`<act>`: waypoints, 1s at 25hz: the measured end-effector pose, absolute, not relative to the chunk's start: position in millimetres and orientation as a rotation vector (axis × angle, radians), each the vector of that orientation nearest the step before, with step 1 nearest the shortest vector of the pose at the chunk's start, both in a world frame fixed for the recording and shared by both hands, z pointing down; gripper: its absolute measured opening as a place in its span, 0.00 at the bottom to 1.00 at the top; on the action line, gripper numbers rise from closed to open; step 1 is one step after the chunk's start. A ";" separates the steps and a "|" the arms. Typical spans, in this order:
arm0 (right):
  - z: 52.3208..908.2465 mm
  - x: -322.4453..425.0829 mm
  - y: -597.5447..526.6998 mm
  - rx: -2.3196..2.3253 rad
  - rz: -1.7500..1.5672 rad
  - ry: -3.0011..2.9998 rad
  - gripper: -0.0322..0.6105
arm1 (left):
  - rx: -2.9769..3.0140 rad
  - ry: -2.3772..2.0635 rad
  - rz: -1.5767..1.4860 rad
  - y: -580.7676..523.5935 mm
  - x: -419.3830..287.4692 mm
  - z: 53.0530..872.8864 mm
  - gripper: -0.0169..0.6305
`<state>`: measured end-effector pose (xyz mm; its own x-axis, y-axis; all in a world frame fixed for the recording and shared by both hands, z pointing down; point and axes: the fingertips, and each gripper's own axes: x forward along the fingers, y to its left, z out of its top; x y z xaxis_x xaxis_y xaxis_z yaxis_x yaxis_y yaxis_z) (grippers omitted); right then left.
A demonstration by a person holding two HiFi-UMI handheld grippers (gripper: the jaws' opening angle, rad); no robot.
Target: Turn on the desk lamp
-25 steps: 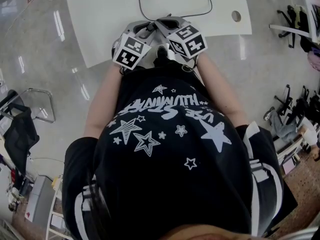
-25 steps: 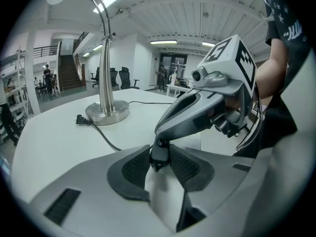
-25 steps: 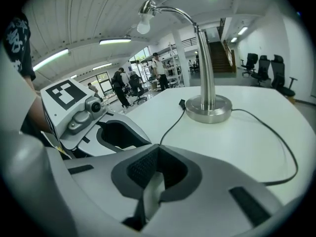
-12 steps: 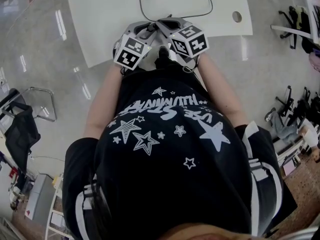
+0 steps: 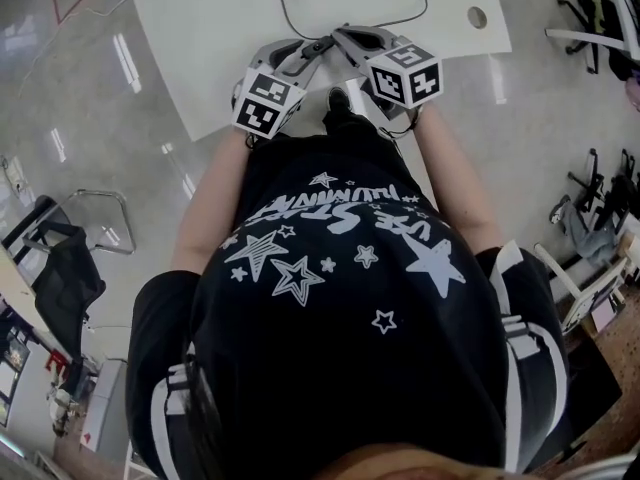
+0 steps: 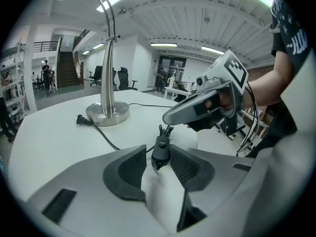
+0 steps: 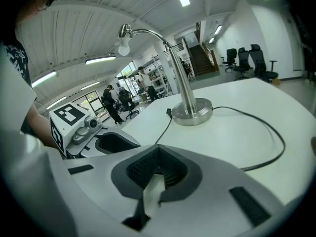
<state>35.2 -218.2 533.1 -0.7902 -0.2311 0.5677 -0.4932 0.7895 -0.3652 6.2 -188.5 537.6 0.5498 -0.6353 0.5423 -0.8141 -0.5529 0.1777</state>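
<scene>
- Pinching the inline switch (image 6: 160, 152) between the pads of the left gripper (image 6: 158, 149), same as a second ago
- Keeping the right gripper (image 7: 157, 151) pressed together and empty; holding its tip up and just beside the inline switch, no longer resting on its top as before; spreading the two marker cubes further apart in the head view
- Standing upright at the far side of the table (image 6: 49, 147), unmoved: the desk lamp (image 6: 107, 68); trailing its cord (image 6: 103, 136) back to the inline switch

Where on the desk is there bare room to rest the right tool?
Bare desk lies beside the lamp base, inside the loop of the cord. Crowded around the left tool and the inline switch it holds.
</scene>
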 end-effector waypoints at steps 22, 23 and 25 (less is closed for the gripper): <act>479.0 15.7 -62.2 1.279 0.737 -2.474 0.06 | 2.618 -0.992 0.441 -33.5 -103.0 487.4 0.24; 475.9 19.6 -46.5 1.294 0.739 -2.467 0.06 | 2.624 -0.978 0.432 -23.7 -100.9 483.3 0.24; 472.0 31.1 -22.8 1.329 0.743 -2.448 0.06 | 2.625 -0.960 0.408 -11.1 -94.5 477.4 0.24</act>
<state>31.1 -22.8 472.0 -0.5488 -0.7037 0.4512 -0.8358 0.4516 -0.3123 -94.5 -11.1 477.4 0.7340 -0.5709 0.3678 -0.6610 -0.7249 0.1939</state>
